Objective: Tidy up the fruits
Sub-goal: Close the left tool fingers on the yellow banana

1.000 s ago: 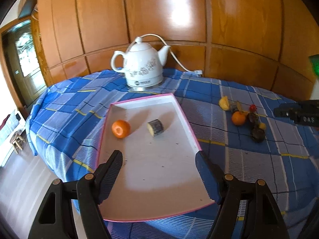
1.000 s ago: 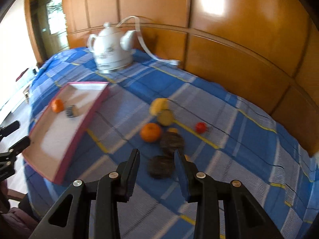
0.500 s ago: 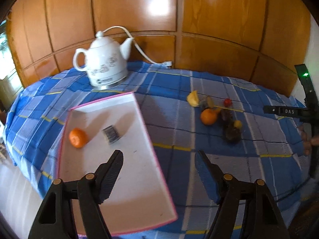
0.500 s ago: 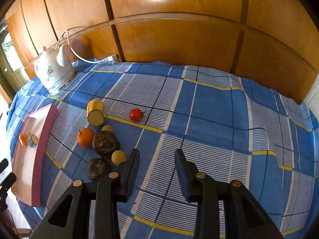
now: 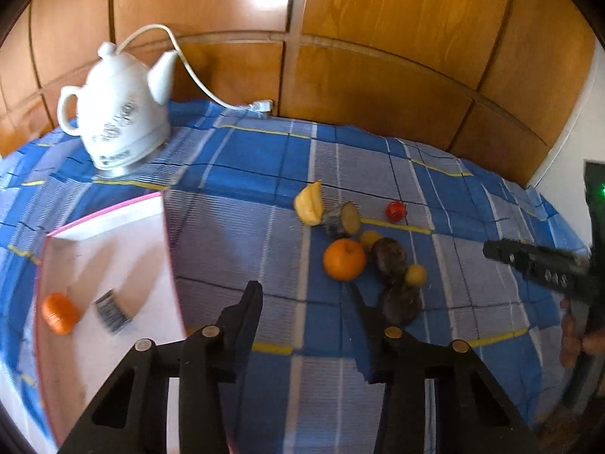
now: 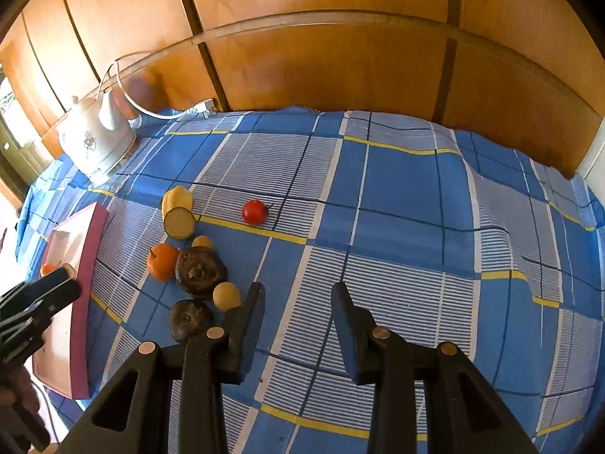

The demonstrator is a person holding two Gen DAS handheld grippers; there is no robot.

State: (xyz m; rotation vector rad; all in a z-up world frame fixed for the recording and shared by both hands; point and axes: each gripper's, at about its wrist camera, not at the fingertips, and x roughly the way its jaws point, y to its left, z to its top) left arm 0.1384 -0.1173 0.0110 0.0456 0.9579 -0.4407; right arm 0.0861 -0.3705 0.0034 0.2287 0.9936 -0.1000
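A white tray with a pink rim point(image 5: 166, 249) point(image 6: 85, 265) lies at the left and holds a small orange point(image 5: 58, 312) and a cut fruit piece point(image 5: 111, 310). A cluster of fruits lies on the blue checked cloth: an orange point(image 5: 344, 259) point(image 6: 162, 261), two dark round fruits point(image 6: 200, 270) point(image 6: 189, 319), a yellow fruit point(image 5: 310, 204) point(image 6: 177, 198), a cut half point(image 6: 179, 223), small yellow balls point(image 6: 226, 296) and a red one point(image 5: 395, 210) point(image 6: 254, 212). My left gripper point(image 5: 306, 304) is open and empty, just short of the orange. My right gripper point(image 6: 297, 304) is open and empty, right of the cluster.
A white electric kettle point(image 5: 117, 117) point(image 6: 96, 140) with its cord stands at the back left of the table. Wooden wall panels point(image 5: 340, 38) close the far side. The cloth point(image 6: 416, 196) stretches to the right.
My left gripper has swung right from over the tray toward the fruit cluster. My right gripper has pulled back and turned right, so the fruits now lie to its left.
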